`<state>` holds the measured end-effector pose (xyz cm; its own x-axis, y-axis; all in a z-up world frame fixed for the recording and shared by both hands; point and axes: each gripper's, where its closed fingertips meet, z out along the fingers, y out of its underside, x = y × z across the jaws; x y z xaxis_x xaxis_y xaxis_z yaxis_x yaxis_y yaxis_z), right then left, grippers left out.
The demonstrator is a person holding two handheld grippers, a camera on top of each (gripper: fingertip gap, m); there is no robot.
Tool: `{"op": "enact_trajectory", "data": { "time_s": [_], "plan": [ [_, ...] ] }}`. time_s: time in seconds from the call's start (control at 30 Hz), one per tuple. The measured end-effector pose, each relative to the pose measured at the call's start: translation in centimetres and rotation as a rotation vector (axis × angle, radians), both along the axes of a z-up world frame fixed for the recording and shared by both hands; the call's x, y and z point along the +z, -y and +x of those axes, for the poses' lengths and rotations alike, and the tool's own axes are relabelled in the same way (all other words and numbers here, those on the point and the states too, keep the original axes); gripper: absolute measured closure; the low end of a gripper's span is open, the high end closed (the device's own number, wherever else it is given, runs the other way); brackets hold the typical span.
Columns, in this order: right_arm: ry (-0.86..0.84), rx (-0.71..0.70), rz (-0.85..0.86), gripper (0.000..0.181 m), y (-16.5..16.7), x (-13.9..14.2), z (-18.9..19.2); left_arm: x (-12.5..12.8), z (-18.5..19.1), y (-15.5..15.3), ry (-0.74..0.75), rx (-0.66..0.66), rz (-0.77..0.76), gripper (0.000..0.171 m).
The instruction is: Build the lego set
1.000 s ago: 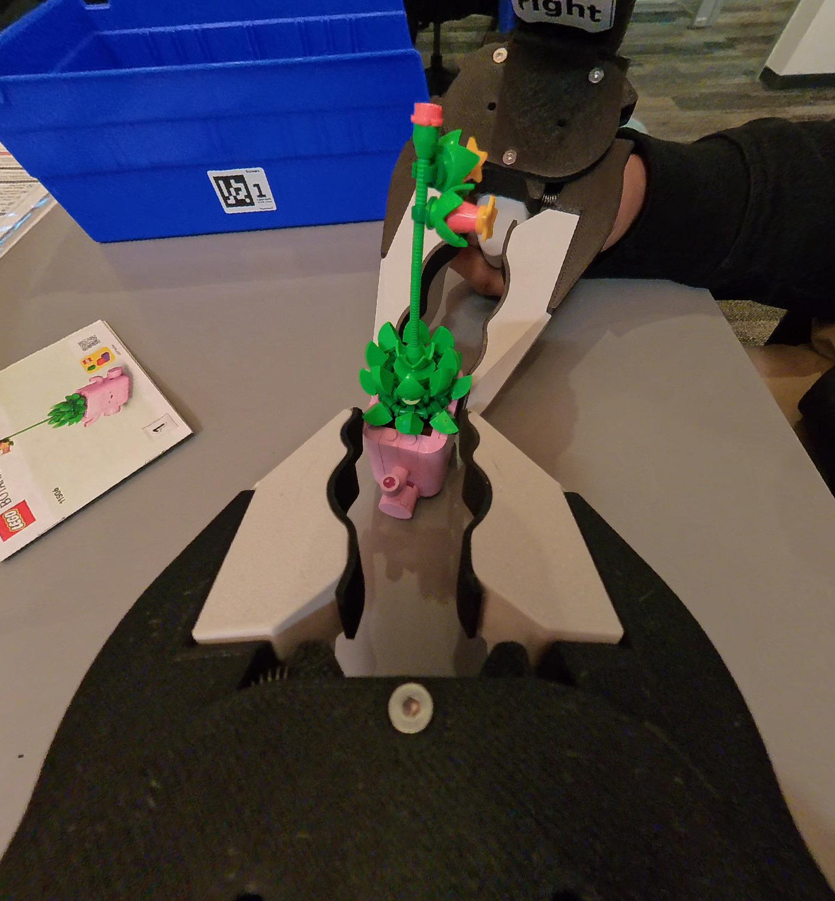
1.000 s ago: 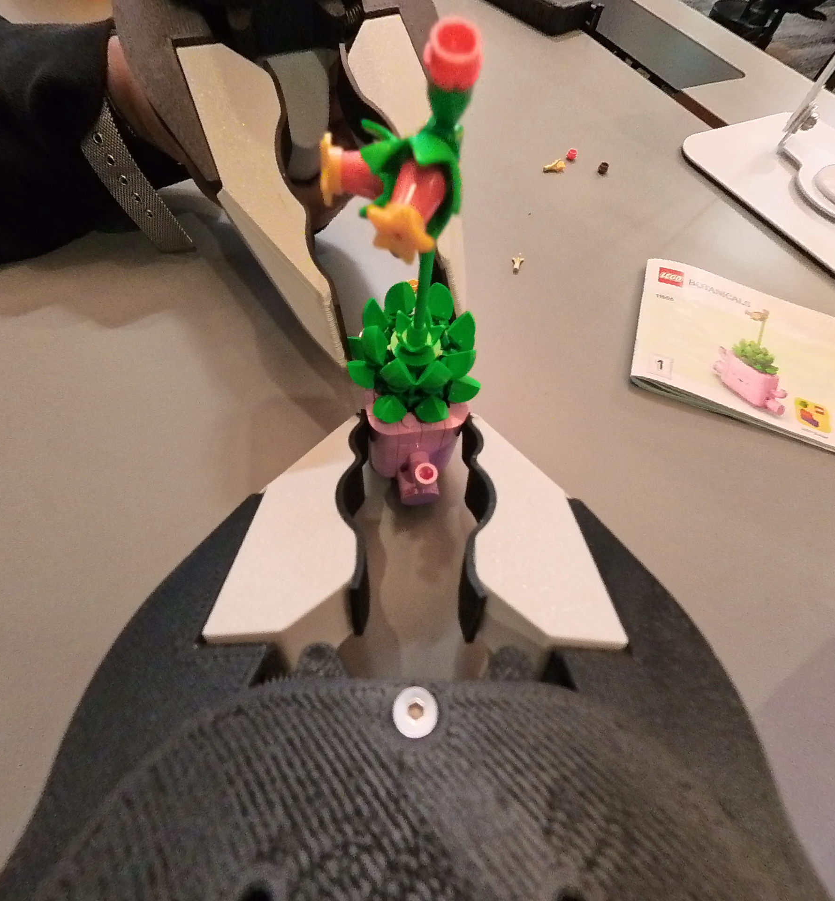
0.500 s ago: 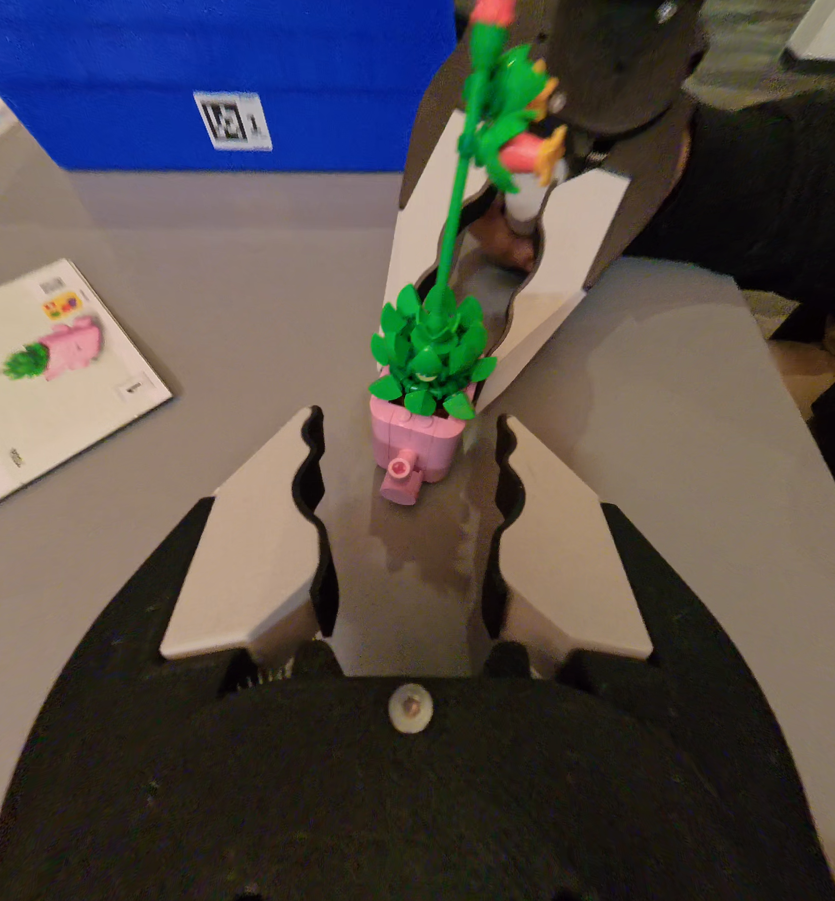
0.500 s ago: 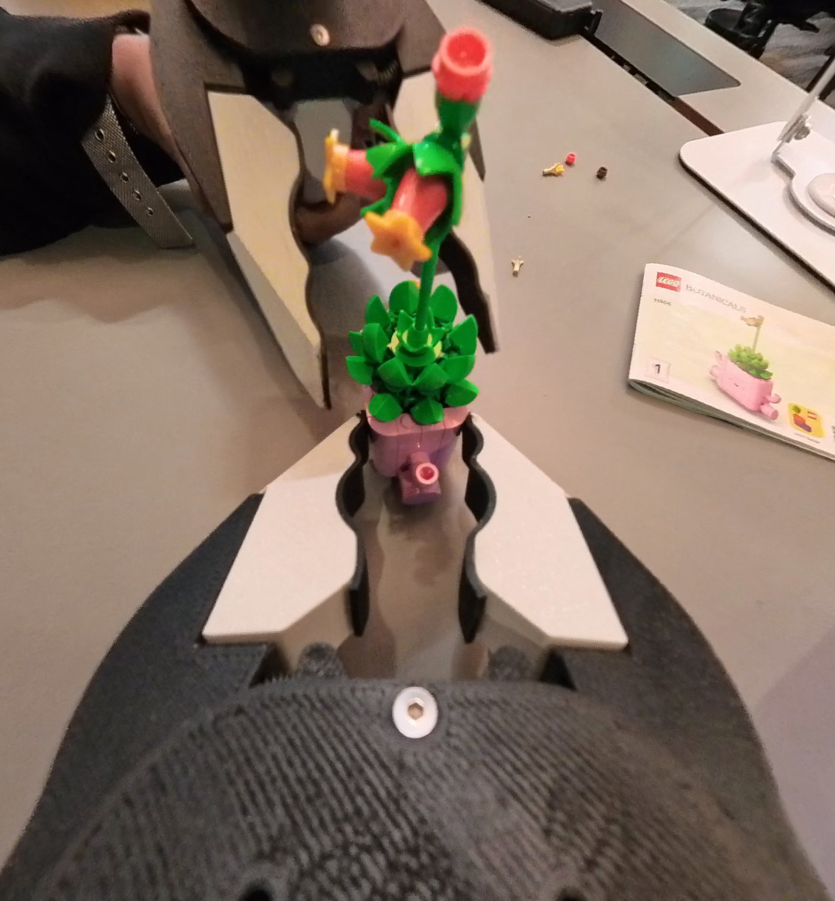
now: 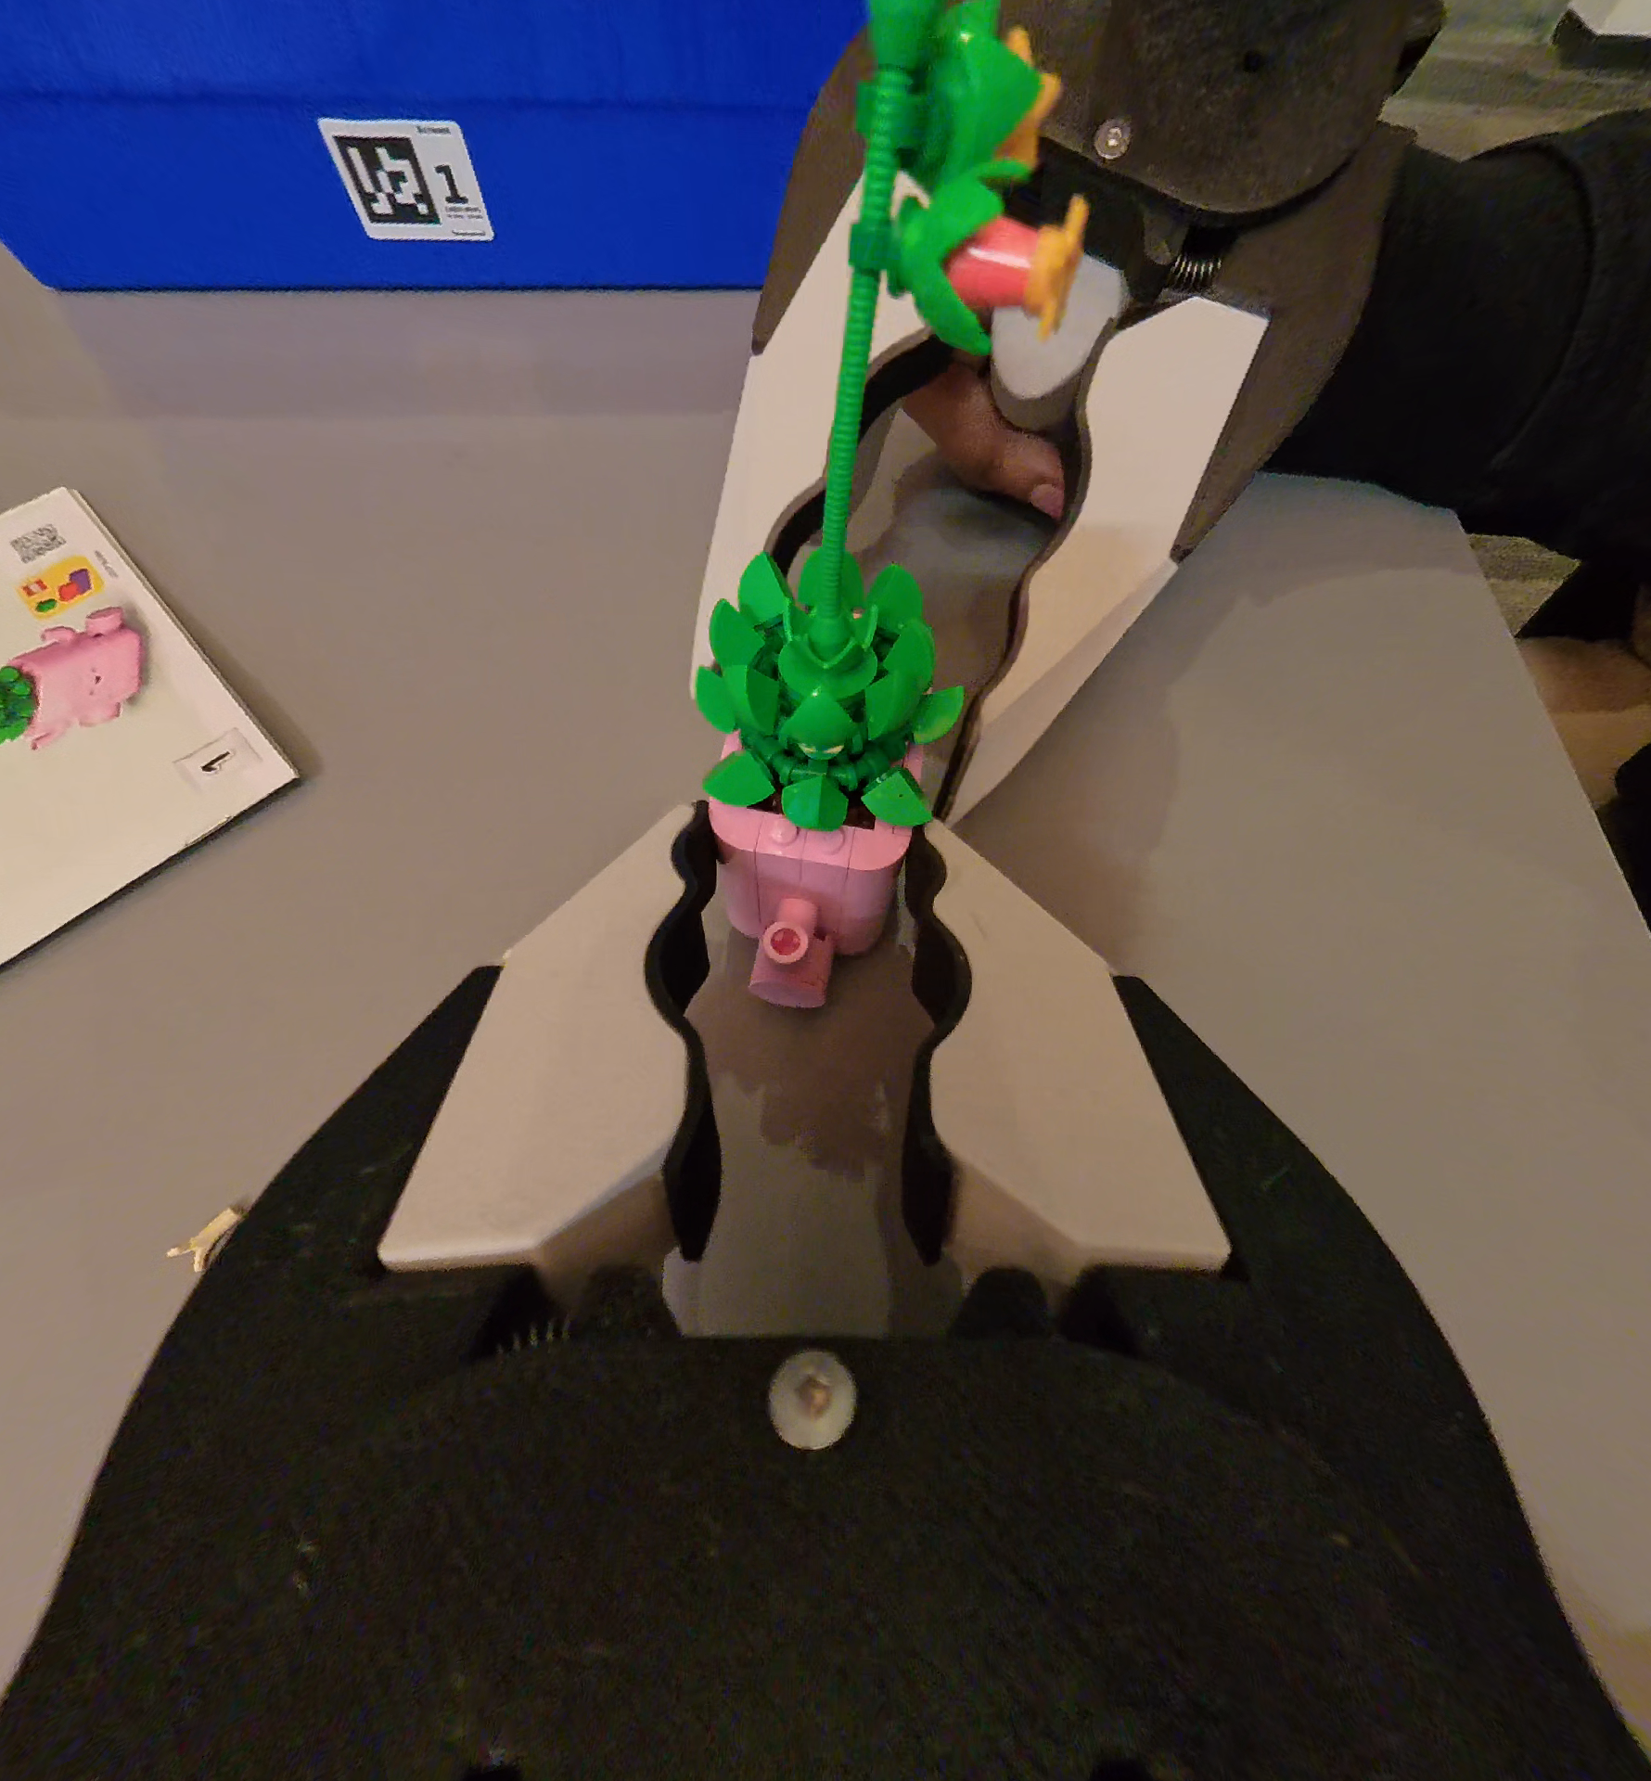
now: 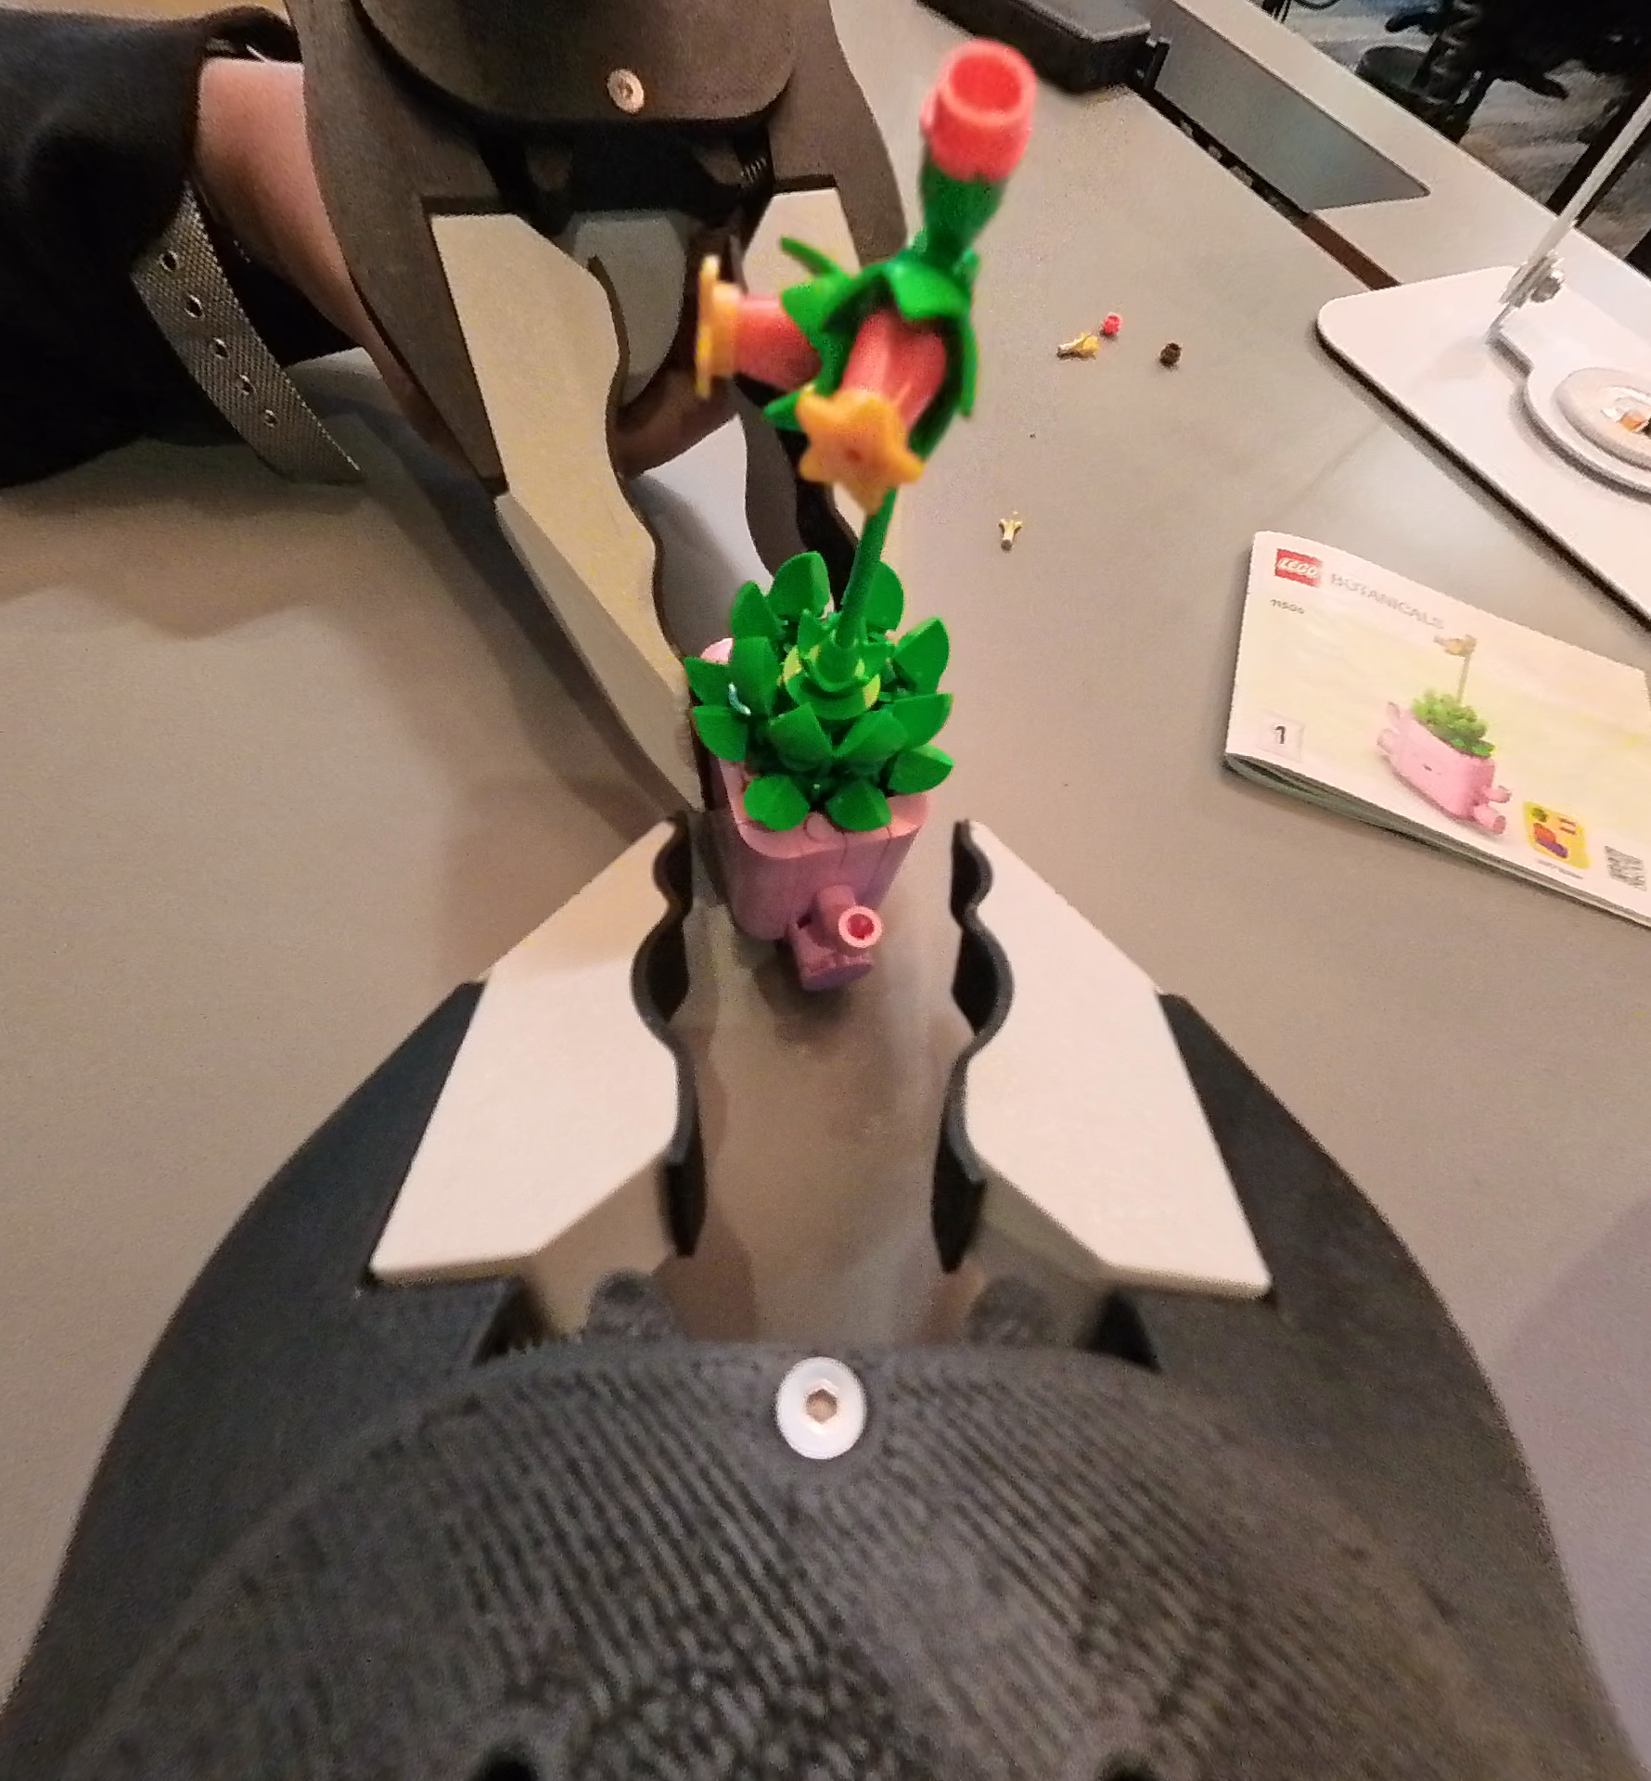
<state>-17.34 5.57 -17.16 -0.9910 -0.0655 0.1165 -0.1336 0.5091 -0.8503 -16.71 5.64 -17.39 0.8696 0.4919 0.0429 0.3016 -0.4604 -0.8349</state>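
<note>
The lego model is a pink pot [image 5: 807,887] with green leaves and a tall green stem [image 5: 851,385] bearing pink-and-yellow flowers [image 6: 860,385]. It stands on the grey table between both grippers. My left gripper [image 5: 812,848] is shut on the pot's sides. My right gripper [image 6: 817,848] faces it from the other side and is open, with a gap between its right finger and the pot [image 6: 802,867]. The right gripper's fingers [image 5: 1120,540] show behind the plant in the left wrist view. The left gripper's fingers [image 6: 571,598] show in the right wrist view. The model leans slightly.
A blue bin [image 5: 224,193] stands at the table's far side. An instruction booklet [image 5: 80,723] lies beside the model and also shows in the right wrist view [image 6: 1458,732]. Small loose pieces [image 6: 1082,345] lie near a white stand base [image 6: 1477,385]. The table edge [image 5: 1573,771] is near. Both grippers' tips are close together, under 4 cm apart.
My left gripper opened half a second ago and has closed on the pot again. My right gripper, earlier shut on the pot, has opened. The model now leans a little.
</note>
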Motion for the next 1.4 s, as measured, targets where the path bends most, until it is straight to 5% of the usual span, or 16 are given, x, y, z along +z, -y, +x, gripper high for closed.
{"op": "enact_trajectory", "data": {
  "time_s": [0.3, 0.63, 0.9, 1.17, 1.4],
  "plan": [
    [-0.002, -0.036, -0.165, 0.133, -0.8, 2.6, -0.8, -0.2, -0.1, 0.2, 0.015, 0.017, -0.006, 0.133],
    [-0.517, -0.103, -0.257, 0.144, -1.7, 5.4, 0.7, -0.2, -0.2, 0.0, 0.006, 0.023, -0.015, 0.132],
    [-0.71, -0.128, -0.202, 0.14, -0.4, 4.8, 1.2, -0.6, -1.2, 0.2, 0.006, 0.089, -0.045, 0.132],
    [-0.78, -0.117, -0.157, 0.149, -0.4, 4.1, 1.0, -0.6, -1.5, -0.2, -0.008, 0.109, -0.058, 0.132],
    [-1.01, -0.051, -0.089, 0.163, -0.3, 3.0, 1.5, -0.7, -1.7, -0.4, -0.035, 0.115, -0.089, 0.132]
  ]
}}
